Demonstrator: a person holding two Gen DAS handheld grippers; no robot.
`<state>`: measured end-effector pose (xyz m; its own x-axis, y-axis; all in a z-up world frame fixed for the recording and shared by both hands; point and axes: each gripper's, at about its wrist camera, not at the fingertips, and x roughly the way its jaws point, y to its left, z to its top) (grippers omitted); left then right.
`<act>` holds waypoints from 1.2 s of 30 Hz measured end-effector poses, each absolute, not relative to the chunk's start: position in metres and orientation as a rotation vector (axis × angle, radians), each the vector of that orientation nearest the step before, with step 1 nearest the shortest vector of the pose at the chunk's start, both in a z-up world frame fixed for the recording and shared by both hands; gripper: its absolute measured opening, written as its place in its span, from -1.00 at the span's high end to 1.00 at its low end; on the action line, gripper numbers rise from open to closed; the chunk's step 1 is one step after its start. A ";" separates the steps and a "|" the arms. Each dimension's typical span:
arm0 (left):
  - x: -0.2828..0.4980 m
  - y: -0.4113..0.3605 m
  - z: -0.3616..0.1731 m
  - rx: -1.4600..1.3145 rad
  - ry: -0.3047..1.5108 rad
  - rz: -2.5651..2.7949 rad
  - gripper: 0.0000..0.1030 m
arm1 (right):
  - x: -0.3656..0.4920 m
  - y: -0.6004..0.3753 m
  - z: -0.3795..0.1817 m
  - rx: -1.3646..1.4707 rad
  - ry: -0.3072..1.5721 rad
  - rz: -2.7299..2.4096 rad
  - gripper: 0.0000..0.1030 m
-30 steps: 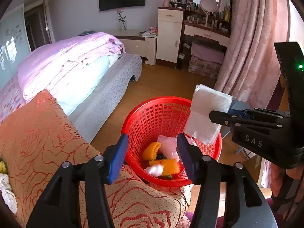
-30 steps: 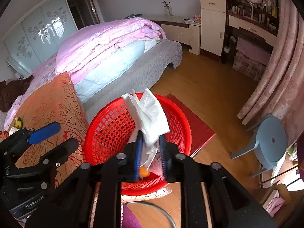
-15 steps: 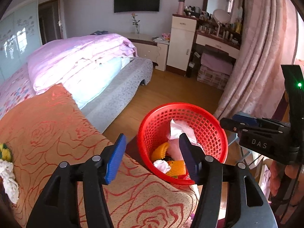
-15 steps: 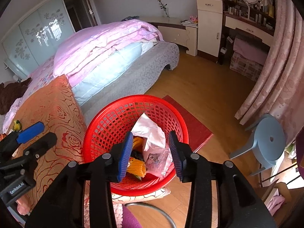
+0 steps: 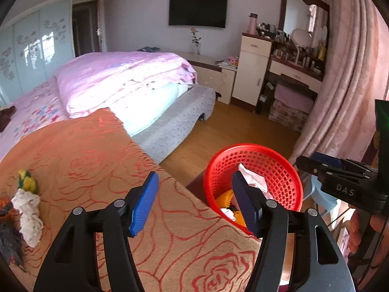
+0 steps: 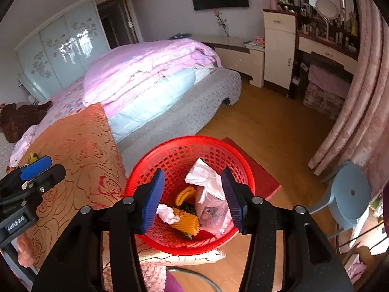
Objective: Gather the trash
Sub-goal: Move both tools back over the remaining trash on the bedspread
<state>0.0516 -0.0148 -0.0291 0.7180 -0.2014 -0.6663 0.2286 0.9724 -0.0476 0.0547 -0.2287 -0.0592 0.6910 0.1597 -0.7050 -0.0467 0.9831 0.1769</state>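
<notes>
On the far left of the orange rose-patterned blanket (image 5: 80,160) lie a crumpled white tissue (image 5: 28,209) and a small yellow-green scrap (image 5: 28,182). The left claw (image 5: 194,204) is above this blanket, wide open and holding nothing. To the right, the red mesh basket (image 6: 170,150) stands beside the blanket's edge, holding a white tissue (image 6: 204,177), yellow foam nets (image 6: 186,221) and a pink bag (image 6: 214,211). The right claw (image 6: 192,198) is above the basket, also wide open and empty.
</notes>
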 end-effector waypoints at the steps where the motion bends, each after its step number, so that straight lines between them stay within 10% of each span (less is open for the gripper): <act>1: 0.050 -0.012 -0.028 0.034 0.731 -0.227 -0.18 | 0.053 -0.227 -0.057 0.145 0.791 0.123 0.00; 36: -0.033 0.201 0.002 -0.228 0.692 0.317 -0.42 | 0.037 -0.104 -0.033 0.011 0.772 0.413 -0.25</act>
